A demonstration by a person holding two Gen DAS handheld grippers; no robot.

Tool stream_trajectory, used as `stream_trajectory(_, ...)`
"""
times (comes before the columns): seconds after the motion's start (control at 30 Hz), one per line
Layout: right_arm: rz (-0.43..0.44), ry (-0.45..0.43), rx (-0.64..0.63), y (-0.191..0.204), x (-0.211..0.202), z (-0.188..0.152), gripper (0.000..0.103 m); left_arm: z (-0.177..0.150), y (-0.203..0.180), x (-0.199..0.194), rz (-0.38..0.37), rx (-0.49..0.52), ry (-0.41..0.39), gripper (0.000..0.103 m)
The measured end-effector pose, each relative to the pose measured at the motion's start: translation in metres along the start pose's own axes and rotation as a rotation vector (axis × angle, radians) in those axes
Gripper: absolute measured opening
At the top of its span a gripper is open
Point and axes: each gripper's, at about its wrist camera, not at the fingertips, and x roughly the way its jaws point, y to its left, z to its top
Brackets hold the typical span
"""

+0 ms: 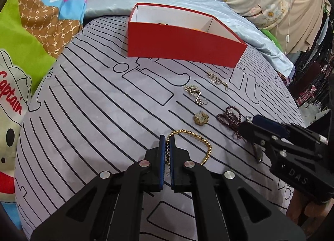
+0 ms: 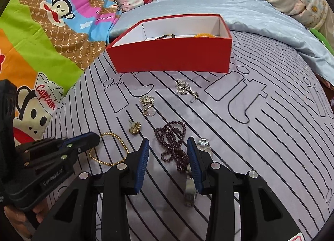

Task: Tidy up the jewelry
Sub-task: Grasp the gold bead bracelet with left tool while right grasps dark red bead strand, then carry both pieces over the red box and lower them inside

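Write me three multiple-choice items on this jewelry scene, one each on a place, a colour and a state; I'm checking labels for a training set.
1. Where does the dark purple bead necklace lie?
A. inside the red box
B. on the striped bedsheet between the right tool's fingers
C. on the floral pillow

2. What colour is the outside of the box?
A. red
B. blue
C. green

3. What is the state of the left tool?
A. wide open above the box
B. shut on the gold bead bracelet
C. shut on the flower earring

Answers:
1 B: the necklace rests on the bedsheet, with the right tool open around it.
2 A: its outer walls are red, its inside white.
3 B: the left wrist view shows the gold bead bracelet pinched between the blue pads.
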Motion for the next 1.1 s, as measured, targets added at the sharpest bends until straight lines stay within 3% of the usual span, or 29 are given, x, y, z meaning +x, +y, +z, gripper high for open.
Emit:
stream_trajectory(0.37,0.001,0.031,-0.009,-0.001,0.021,0.000,0.035,-0.002,0.006,0.008,-0.005,-0.012,0.016,0.003)
stream_trajectory(0.77,-0.005,0.021,-0.009,-0.003,0.016,-0.003,0.018,-0.003,0.003,0.006,-0.021,-0.013,0.018,0.003)
stream_trajectory(0.8,-0.004,0.018,-0.008,-0.003,0.014,-0.003,0.008,-0.003,0.003,0.004,-0.023,-0.013,0.017,0.003)
stream_trajectory(0.83,0.005,0.013,-0.002,-0.004,0.010,-0.003,0.007,-0.004,0.002,0.003,-0.026,-0.013,0.014,0.003)
stream_trajectory(1.1,0.014,-0.008,0.022,-0.008,-0.008,-0.006,0.006,0.000,-0.005,-0.017,-0.050,0.000,-0.024,0.003)
